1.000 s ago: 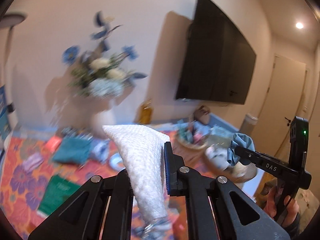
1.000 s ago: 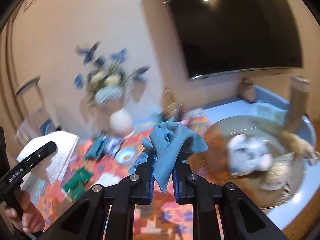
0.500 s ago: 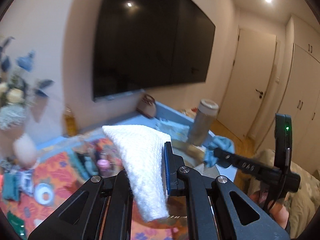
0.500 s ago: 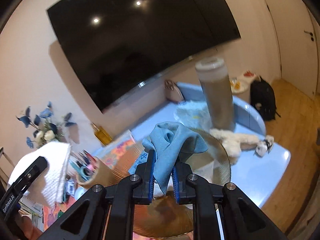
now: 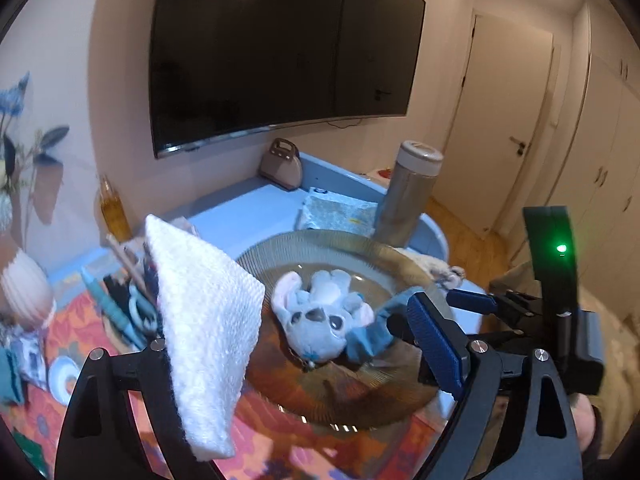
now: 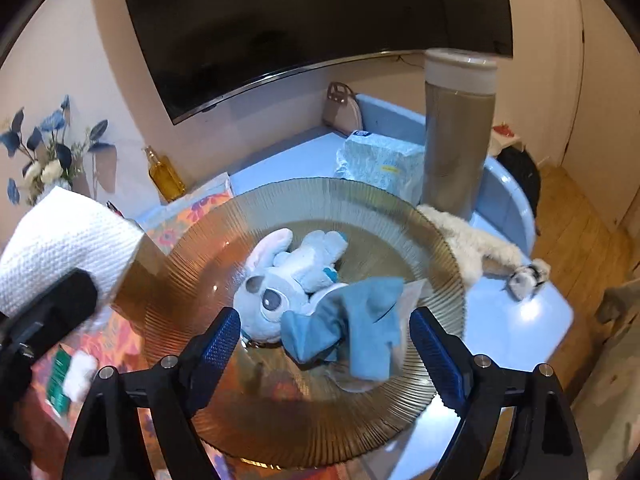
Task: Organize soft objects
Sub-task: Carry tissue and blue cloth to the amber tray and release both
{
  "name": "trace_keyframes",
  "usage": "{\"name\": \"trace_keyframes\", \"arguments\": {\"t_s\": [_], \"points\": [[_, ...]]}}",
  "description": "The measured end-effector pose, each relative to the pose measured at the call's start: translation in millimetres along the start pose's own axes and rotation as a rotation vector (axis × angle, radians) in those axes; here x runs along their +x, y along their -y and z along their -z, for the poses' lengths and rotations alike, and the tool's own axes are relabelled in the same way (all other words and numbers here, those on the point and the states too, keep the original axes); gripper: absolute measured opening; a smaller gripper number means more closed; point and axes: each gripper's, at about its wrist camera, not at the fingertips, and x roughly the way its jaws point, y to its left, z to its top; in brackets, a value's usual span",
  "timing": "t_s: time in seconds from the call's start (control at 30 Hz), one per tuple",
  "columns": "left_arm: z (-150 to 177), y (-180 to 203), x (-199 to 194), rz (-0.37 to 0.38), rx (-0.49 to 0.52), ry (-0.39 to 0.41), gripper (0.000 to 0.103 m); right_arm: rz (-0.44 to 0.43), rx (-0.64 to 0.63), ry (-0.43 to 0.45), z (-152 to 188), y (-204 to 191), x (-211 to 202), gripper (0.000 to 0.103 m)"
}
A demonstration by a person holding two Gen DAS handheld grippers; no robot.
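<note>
Left wrist view: the white towel (image 5: 204, 312) is seen draped against one finger of the left gripper (image 5: 304, 344), its fingers apart, left of the plate (image 5: 304, 240). The blue cloth (image 6: 352, 328) lies on that plate below the spread right gripper (image 6: 324, 340).

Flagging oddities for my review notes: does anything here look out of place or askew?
One thing: a white furry plush toy lies outside the ribbed glass dish, draped off its rim onto the blue table, while the blue plush and blue cloth lie inside.
</note>
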Motion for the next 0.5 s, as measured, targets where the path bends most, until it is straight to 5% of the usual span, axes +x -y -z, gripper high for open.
{"name": "trace_keyframes", "arguments": {"t_s": [0.13,0.23,0.3,0.37,0.5], "points": [[-1,-3,-8,0.188,-0.031,-0.037,0.089,-0.01,0.02,0.028,-1,1,-20,0.086],[-5,-2,-2,0.191,-0.067,-0.042,0.089,-0.055,0.072,0.048,0,4,-35,0.086],[-8,-2,32,0.289,-0.098,-0.221,0.09,-0.065,0.099,0.053,4,7,-45,0.086],[-5,-15,70,0.402,-0.269,-0.422,0.088,-0.026,0.103,0.047,9,9,-50,0.086],[-15,-31,85,0.437,-0.421,-0.424,0.087,-0.047,0.129,0.037,23,18,-56,0.086]]}}
